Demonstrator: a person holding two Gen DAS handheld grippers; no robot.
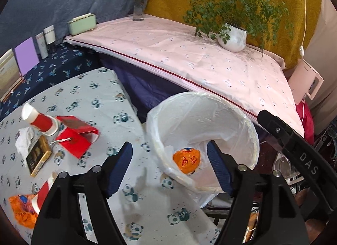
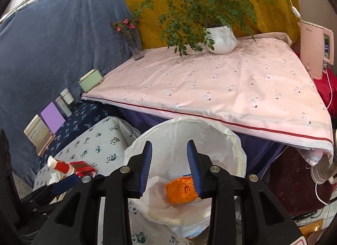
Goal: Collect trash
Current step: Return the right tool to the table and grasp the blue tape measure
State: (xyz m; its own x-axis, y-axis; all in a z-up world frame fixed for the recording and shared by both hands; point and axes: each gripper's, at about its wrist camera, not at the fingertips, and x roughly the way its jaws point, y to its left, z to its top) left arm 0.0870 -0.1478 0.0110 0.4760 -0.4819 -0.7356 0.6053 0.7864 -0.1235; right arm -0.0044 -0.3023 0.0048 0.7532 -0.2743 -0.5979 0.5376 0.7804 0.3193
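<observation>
One piece of trash looks binned so far: an orange wrapper [image 2: 181, 190] lies at the bottom of the lined bin [image 1: 248, 127], just ahead of and below my right gripper [image 2: 169, 171], whose jaws are spread w/ nothing between them; the wrapper shows past the right fingertip, not in the grip. My left gripper [image 1: 169, 169] is also spread wide & empty, hovering at the table edge w/ the bin rim right in front of it, the same orange wrapper visible betw. its fingertips but well below. So I judge approx. a first drop done, most of the job left. Still on the panda-print table [image 1: 101, 101], off to the left of the left gripper: a red-and-white paper cup [image 1: 40, 121] lying on its side, a red carton [image 1: 78, 137] beside it w/ flap open, a crumpled white tissue [image 1: 23, 141] and a dark gold-edged box [image 1: 39, 158] touching it, plus a 2nd orange wrapper [image 1: 21, 209] w/ another red-white cup partly hidden behind the left gripper's body, nearest to me at lower left. Can't tell if the dark box is trash or a keeper. Next, as I read it: swing the left gripper left to the near pile, since both are free & the bin sits close by the table edge. Plant pot, vase and pink cloth further ahead aren't part of this.
</observation>
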